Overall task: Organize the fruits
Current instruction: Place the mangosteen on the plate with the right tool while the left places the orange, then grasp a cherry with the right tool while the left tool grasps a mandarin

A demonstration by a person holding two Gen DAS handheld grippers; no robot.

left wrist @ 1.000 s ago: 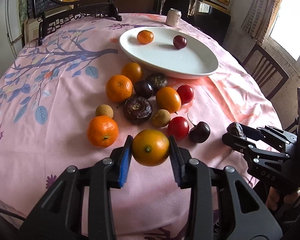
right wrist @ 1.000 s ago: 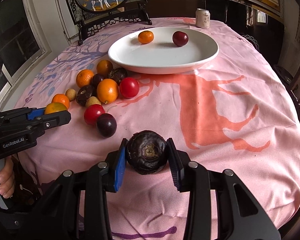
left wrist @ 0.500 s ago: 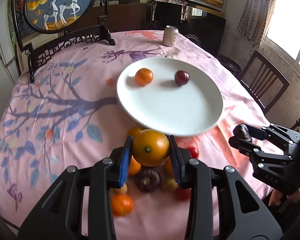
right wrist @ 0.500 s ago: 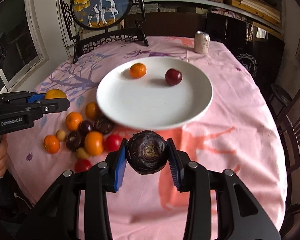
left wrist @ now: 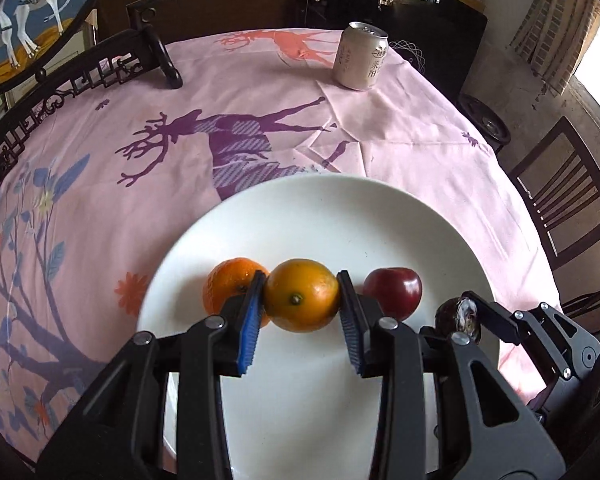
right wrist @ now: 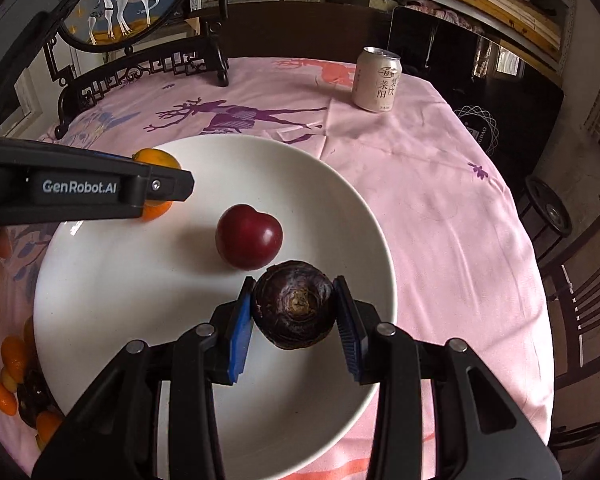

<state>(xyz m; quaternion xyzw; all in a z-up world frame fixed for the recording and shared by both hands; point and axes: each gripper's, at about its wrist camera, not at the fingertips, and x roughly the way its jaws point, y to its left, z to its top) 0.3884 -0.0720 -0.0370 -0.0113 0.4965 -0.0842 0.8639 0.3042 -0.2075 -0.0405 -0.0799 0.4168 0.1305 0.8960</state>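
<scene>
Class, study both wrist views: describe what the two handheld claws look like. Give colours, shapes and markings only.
Both claws are black, angular linkage frames with silver pivot screws. The left claw and right claw each have two ribbed blue finger pads. White "GenRobot.AI" lettering marks the left one's side.

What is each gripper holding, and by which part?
Left gripper: an orange, pinched at its sides. Right gripper: a dark wrinkled fruit, pinched at its sides.

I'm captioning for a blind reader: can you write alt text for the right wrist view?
The right gripper holds a dark wrinkled fruit over a white plate, beside a red plum. The left gripper reaches in with an orange; a drink can stands behind.
</scene>
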